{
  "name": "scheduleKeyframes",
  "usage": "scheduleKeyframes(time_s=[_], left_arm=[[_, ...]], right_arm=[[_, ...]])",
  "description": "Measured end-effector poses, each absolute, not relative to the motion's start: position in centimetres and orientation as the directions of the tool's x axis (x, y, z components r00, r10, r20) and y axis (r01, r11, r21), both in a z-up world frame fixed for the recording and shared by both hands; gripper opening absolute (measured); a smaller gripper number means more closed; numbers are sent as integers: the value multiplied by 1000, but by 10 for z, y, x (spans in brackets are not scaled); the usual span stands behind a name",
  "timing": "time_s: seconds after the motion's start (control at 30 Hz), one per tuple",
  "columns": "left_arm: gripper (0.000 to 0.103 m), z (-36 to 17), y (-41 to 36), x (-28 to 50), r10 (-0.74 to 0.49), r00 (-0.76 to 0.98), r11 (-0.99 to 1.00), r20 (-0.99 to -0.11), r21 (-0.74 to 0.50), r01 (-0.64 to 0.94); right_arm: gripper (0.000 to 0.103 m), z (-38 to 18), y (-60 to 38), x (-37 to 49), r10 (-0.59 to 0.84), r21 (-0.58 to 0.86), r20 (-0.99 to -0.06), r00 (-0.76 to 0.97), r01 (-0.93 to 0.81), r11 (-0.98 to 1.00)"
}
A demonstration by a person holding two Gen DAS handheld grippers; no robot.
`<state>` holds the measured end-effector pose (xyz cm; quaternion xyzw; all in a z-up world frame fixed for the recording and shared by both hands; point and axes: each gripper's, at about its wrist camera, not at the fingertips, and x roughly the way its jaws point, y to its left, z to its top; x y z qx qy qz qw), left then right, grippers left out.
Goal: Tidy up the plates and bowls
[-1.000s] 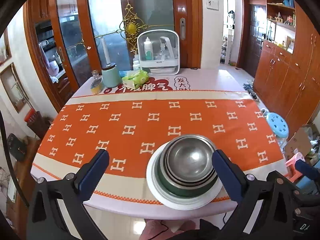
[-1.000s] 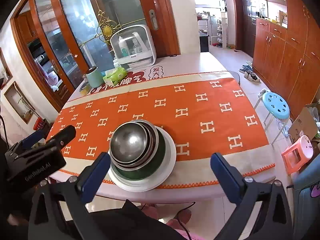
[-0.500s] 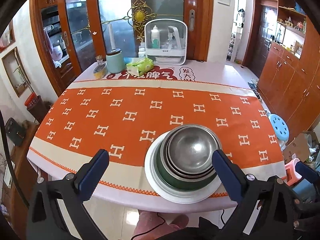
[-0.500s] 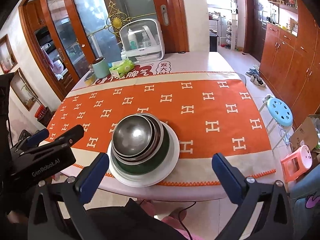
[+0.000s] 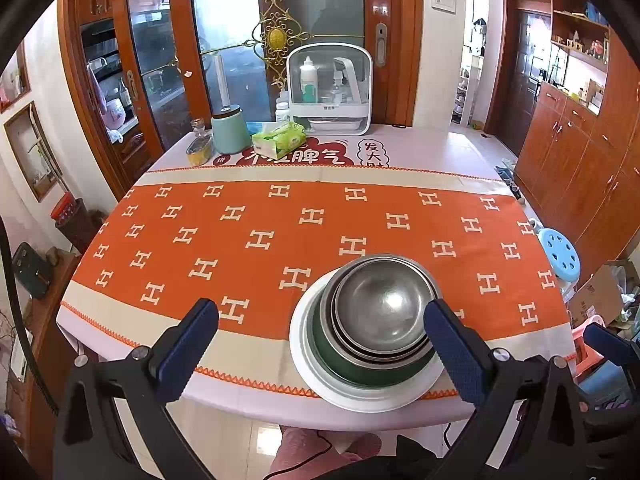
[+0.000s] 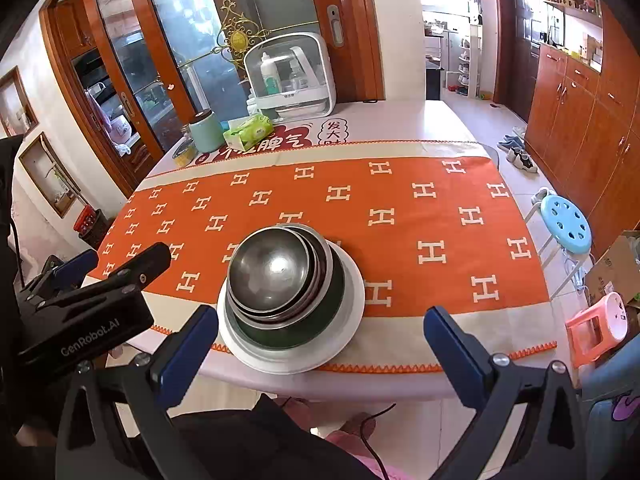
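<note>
Nested bowls (image 5: pixel 382 312) are stacked on a plate (image 5: pixel 316 376) set at the near edge of the surface (image 5: pixel 460 152). At the far edge, a canister (image 5: pixel 230 130), a tissue pack (image 5: pixel 279 141) and a storage box (image 5: pixel 330 88) are lined up left to right.

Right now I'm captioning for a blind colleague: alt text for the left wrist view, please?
Nested steel bowls sit in a green bowl on a white plate near the table's front edge, on an orange cloth. The left gripper hangs open above, empty.
</note>
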<state>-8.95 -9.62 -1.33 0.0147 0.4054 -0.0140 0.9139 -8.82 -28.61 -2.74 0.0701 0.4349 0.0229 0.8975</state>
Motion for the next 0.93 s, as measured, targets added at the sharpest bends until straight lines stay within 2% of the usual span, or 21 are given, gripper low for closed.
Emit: scheduleKeyframes(time_s=[0.93], left_arm=[[102,-13,-99,-87,-14,669,999,-743,24,48]], right_arm=[[103,-38,-287,-83,121,168,-791,599,22,986]])
